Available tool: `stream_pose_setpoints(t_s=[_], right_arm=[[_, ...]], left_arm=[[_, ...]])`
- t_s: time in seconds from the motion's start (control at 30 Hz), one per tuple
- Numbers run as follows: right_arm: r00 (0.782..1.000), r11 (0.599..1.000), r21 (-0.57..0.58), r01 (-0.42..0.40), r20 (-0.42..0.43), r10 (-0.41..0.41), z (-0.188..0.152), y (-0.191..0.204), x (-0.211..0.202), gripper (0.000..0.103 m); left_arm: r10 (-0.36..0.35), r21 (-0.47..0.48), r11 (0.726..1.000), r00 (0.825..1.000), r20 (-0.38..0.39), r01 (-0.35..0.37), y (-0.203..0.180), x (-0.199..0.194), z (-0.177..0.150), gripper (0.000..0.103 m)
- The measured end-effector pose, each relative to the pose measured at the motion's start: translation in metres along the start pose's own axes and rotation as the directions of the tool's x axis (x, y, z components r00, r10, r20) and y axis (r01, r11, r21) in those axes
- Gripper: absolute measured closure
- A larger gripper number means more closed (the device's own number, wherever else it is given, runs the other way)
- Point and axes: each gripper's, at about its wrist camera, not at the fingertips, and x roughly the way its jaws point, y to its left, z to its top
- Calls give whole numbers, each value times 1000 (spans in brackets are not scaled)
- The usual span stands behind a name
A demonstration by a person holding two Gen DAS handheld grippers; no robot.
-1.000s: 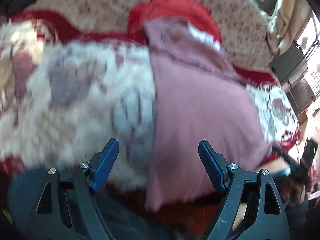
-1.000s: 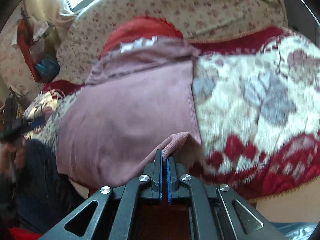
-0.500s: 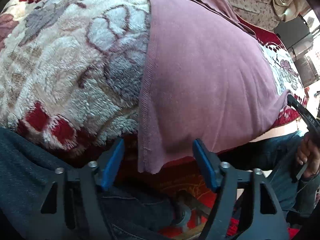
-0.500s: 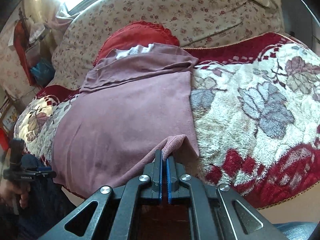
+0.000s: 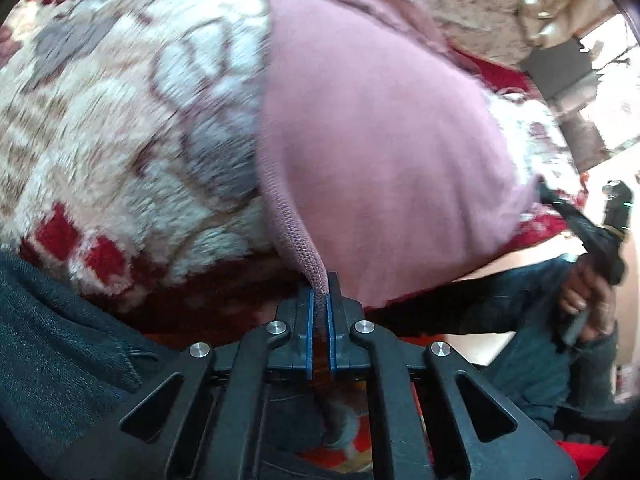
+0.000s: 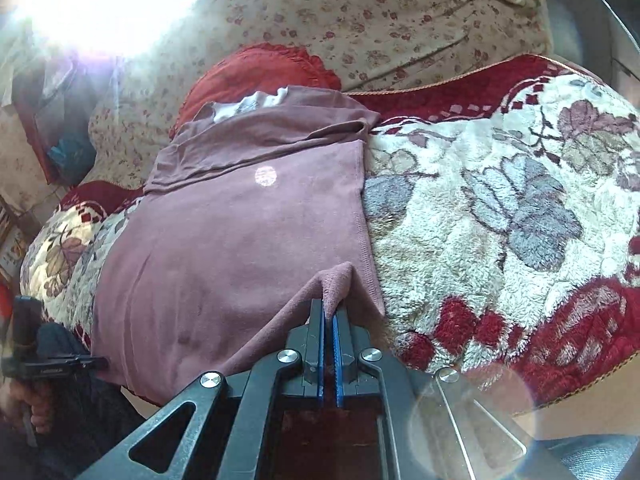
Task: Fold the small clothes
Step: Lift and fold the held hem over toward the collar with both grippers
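Lying flat across frame centre, mauve garment (image 6: 240, 248) covers a floral fleece blanket (image 6: 500, 216); red cushion (image 6: 260, 76) at upper centre. Left gripper (image 5: 320, 300), bottom centre of its view, jaws just closed, pinching the garment's near hem corner. Right gripper (image 6: 329, 320), jaws pressed together on the opposite hem corner.

One camera rides on the left claw (image 5: 319, 300) and looks down along it, very close to the near edge of the pink shirt (image 5: 380, 152). The other rides on the right claw (image 6: 329, 312) and looks down the same way, just as near. Both see the shirt, the fluffy flowered blanket (image 6: 500, 216) and each other's claw.
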Motion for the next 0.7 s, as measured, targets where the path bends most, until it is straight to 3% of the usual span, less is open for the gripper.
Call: stream_pose_setpoints(t_s=[0.13,0.23,0.37,0.43,0.63,0.7], right_arm=[[999,999,47,10,49,-12,3,-9,-10,100],[995,996,84,22,92,-30,8,-14,-18,100],[991,990,138,-1,136,-18,24,-22,-27,100],[992,988,152,-17,123,-2,36,-26,-24,100],[996,986,160,-48,86,34,79,-30,-9,100],[996,987,153,-47,79,36,93,-29,-2,100]], left_arm=[[-122,-23,992,985,120,125,-1,-25,11,100],[-191,-76,973,945,267,218,6,-53,30,100],[-226,-134,945,891,395,299,6,-77,64,100],[-211,-159,941,886,412,298,5,-80,85,100],[-139,-235,938,898,417,254,-5,-70,138,100],[-168,-279,912,894,415,300,-2,-63,147,100]])
